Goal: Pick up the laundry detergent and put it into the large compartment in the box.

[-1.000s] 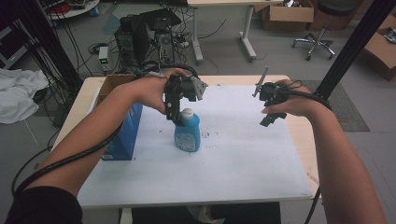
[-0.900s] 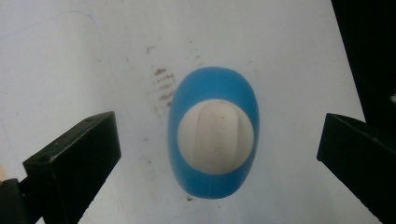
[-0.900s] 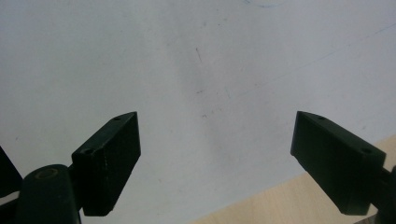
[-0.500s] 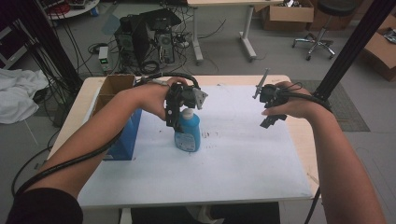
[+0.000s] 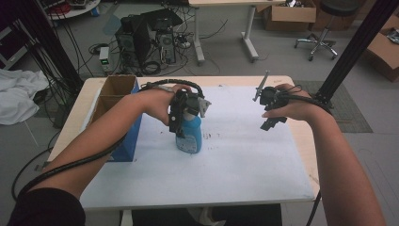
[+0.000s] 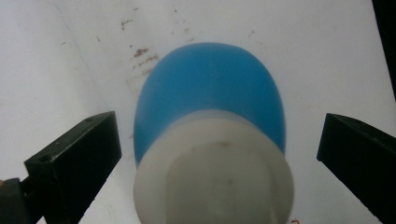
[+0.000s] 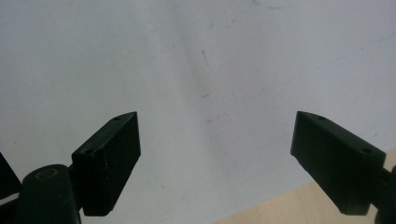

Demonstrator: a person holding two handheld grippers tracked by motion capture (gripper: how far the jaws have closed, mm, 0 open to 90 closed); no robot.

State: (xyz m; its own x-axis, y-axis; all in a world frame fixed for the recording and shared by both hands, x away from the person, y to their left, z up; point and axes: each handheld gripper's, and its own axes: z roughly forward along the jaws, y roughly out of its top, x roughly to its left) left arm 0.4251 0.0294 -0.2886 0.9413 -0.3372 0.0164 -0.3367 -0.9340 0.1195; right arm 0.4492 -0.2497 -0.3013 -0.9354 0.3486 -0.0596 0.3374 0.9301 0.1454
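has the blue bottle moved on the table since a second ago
No. In the high view the blue bottle stands at the same spot beside the blue box; the left gripper has only settled a little lower over its white cap, fingers open.

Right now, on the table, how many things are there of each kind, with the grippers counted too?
Blue bottle with a white cap: 1
Blue cardboard box, open on top: 1
Handheld grippers: 2, the left gripper and the right gripper
Total: 4
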